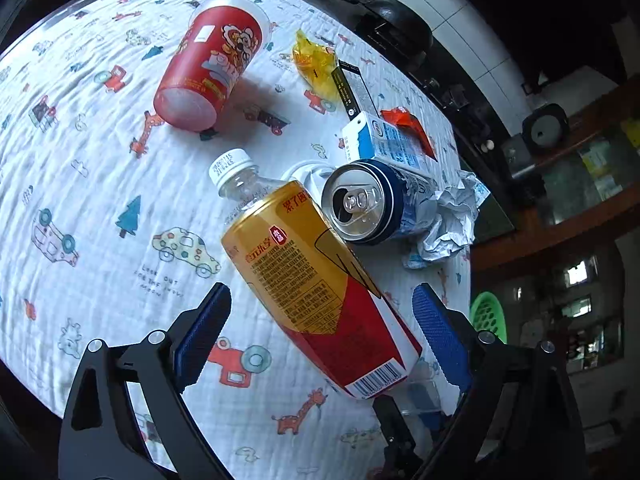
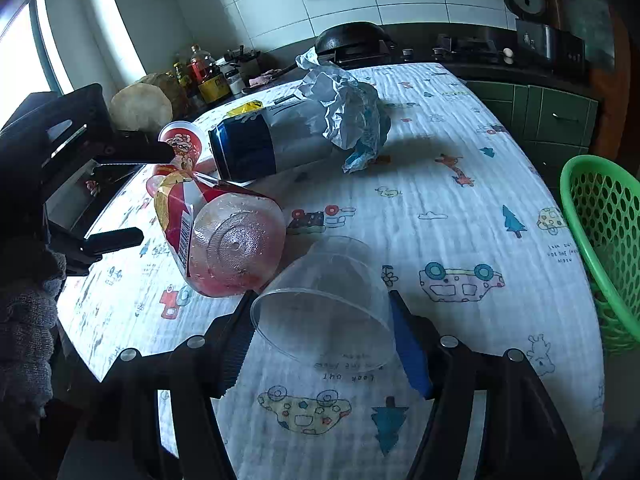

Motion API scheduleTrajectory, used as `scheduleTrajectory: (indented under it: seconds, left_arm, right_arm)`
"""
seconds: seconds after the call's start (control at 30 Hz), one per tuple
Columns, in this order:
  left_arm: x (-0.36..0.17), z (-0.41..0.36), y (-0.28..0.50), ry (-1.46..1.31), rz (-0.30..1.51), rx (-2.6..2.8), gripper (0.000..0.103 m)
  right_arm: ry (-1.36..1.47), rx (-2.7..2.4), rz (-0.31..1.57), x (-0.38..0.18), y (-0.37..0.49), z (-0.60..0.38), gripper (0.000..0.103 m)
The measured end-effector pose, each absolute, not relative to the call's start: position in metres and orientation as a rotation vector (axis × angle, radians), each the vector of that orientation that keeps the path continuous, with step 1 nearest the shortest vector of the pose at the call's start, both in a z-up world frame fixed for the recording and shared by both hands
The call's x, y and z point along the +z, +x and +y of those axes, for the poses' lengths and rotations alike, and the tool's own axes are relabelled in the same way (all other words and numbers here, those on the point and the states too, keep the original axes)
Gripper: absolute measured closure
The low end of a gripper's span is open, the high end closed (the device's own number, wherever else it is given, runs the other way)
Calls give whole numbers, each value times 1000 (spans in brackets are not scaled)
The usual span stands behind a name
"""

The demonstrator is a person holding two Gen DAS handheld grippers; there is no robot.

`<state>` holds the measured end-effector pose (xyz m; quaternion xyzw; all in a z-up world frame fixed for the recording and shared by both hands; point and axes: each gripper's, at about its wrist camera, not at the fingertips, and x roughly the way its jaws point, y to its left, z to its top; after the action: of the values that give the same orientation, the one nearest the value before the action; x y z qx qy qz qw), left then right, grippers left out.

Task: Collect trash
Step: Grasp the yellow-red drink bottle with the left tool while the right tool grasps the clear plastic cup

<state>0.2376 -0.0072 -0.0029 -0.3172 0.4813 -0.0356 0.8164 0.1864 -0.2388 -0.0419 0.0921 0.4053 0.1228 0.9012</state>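
On the cartoon-print worktop (image 1: 100, 160), the left gripper (image 1: 322, 312) straddles a lying bottle (image 1: 316, 280), jaws spread; the right gripper (image 2: 322, 320) clasps a clear cup (image 2: 328, 304)

You're working in a home kitchen: tiled wall (image 2: 400, 4), wok (image 2: 352, 38) sitting on the stove, oil bottles (image 2: 208, 72) lining the counter, green cabinets (image 2: 560, 120) below.

We saw that both tools, the left gripper (image 1: 322, 316) and the right gripper (image 2: 322, 336), had black angular frames studded with round silver screws. Each finger carried a ribbed blue pad (image 1: 440, 334). A grey knitted sleeve (image 2: 24, 320) showed left of the right gripper.
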Motion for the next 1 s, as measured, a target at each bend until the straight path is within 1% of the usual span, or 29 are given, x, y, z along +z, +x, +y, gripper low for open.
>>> scheduleTrajectory:
  seconds: [0.67, 0.73, 0.8, 1.0]
  left_arm:
    - [-29, -21, 260, -746, 1067, 36, 12]
    - [-32, -20, 260, -755, 1072, 39, 14]
    - [-34, -19, 260, -766, 1075, 30, 22]
    - [-35, -16, 257, -764, 1073, -3, 24]
  right_arm:
    - [207, 293, 804, -32, 169, -256, 41]
    - [206, 296, 802, -32, 168, -256, 41]
    - [200, 294, 800, -31, 167, -256, 41]
    - [187, 294, 804, -30, 166, -253, 41]
